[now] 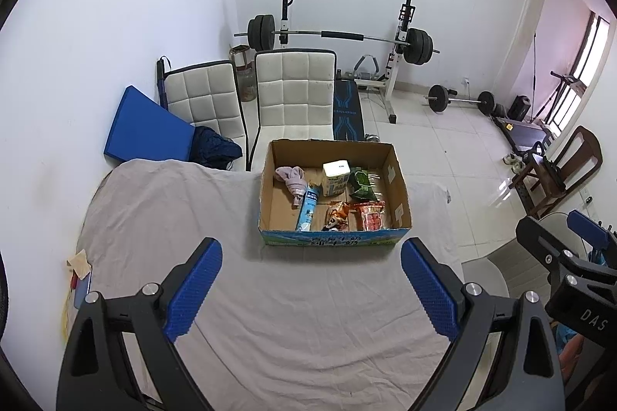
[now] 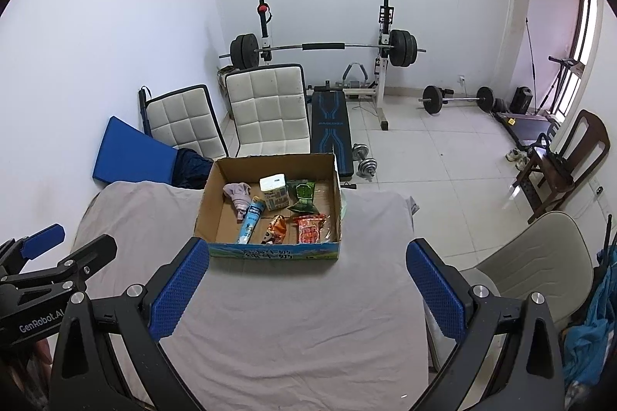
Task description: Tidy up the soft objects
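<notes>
Grippers idle: left gripper [image 1: 311,289] and right gripper [image 2: 304,289] both gaped wide, empty. Soft pink crumpled cloth [image 1: 292,178] sat at 11 o'clock inside open brown cardboard box [image 1: 401,197] on grey-sheeted desk [image 1: 270,314]. Best approach: descend vertically, pinch cloth's bulk.

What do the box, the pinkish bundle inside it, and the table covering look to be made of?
Box: corrugated cardboard, matte brown inside, printed blue-green outside.
Pinkish bundle: soft cloth, apparently knit or terry, judging by its limp folds.
Table covering: thin woven fabric, matte grey-beige, visibly wrinkled.
</notes>
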A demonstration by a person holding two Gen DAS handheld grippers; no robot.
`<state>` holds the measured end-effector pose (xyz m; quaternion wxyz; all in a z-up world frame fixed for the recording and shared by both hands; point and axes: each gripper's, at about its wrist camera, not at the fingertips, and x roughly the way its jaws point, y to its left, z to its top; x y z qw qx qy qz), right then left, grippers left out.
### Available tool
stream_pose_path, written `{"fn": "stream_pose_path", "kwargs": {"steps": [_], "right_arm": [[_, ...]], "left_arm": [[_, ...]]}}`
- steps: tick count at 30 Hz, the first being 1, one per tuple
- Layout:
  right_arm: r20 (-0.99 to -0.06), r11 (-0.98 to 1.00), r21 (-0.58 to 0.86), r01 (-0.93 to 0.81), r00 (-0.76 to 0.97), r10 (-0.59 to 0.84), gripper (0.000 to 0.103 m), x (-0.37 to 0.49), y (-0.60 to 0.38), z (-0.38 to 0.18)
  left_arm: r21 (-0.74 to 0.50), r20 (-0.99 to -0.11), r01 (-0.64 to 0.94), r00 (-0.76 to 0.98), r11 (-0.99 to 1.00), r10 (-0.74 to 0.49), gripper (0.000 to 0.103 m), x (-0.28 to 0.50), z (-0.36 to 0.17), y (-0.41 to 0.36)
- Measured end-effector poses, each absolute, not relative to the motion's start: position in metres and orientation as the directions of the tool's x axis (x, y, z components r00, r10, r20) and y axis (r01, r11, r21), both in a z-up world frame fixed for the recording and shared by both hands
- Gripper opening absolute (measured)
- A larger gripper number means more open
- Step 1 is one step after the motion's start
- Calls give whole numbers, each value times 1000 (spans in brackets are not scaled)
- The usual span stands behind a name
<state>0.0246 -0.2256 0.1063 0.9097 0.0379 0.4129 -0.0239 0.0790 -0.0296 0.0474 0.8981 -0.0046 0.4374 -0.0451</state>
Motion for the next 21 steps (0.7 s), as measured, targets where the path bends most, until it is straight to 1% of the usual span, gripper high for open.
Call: {"fn": "stream_pose_path", "kwargs": {"steps": [21], "right_arm": [[-751, 995, 49, 86, 660, -20, 103, 26, -218, 99]], "left_arm": [[-19, -775, 56, 630, 998, -50, 95, 77, 51, -34]]}}
